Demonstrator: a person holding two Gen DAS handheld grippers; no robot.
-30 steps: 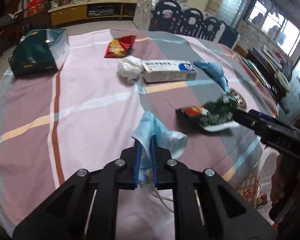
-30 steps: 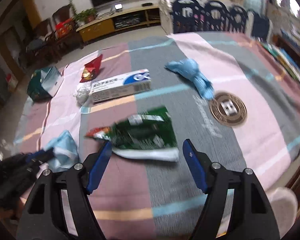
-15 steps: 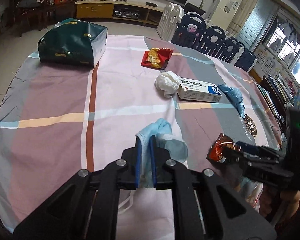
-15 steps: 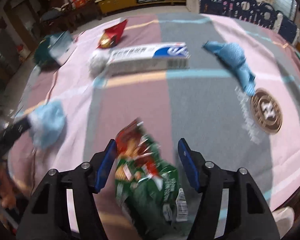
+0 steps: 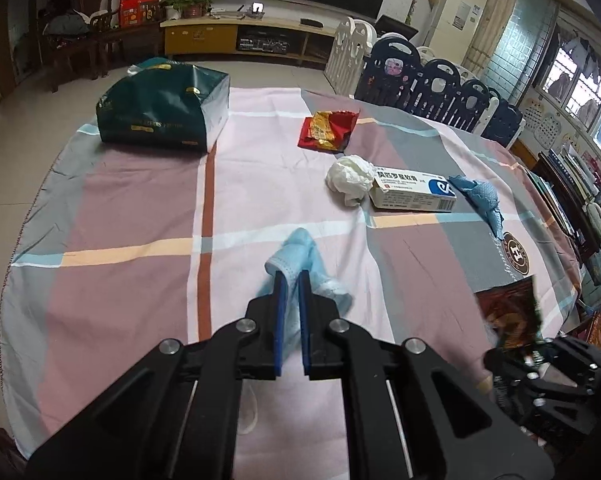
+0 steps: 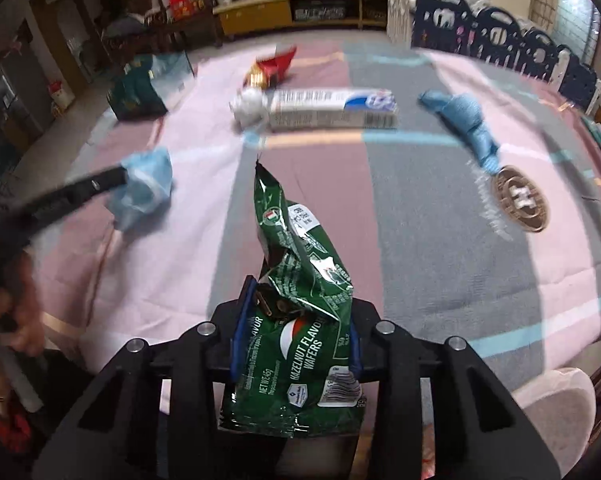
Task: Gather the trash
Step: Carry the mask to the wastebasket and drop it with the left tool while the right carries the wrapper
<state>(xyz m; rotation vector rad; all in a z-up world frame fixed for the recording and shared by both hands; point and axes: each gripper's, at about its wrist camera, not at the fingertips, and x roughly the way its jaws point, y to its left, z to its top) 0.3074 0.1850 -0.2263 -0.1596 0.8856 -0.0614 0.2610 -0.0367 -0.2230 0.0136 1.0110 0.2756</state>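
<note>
My left gripper [image 5: 291, 280] is shut on a light blue face mask [image 5: 300, 252] and holds it just above the tablecloth; it also shows in the right wrist view [image 6: 144, 188]. My right gripper [image 6: 294, 300] is shut on a crumpled green wafer wrapper [image 6: 300, 264], lifted off the table near its front right edge; the wrapper shows in the left wrist view [image 5: 512, 312]. On the cloth lie a red and gold snack wrapper [image 5: 328, 130], a white tissue ball [image 5: 350, 174], a white medicine box [image 5: 414, 194] and a blue crumpled cloth [image 5: 480, 198].
A dark green gift bag [image 5: 160, 112] stands at the table's far left. The striped tablecloth [image 5: 140, 220] covers the whole table. A dark blue and white playpen fence [image 5: 440, 80] runs behind the far right edge. A TV cabinet [image 5: 240, 38] stands beyond.
My right gripper closed on the green wafer wrapper and lifted it off the table toward the front right. My left gripper rose and pulled back, still holding the mask.
</note>
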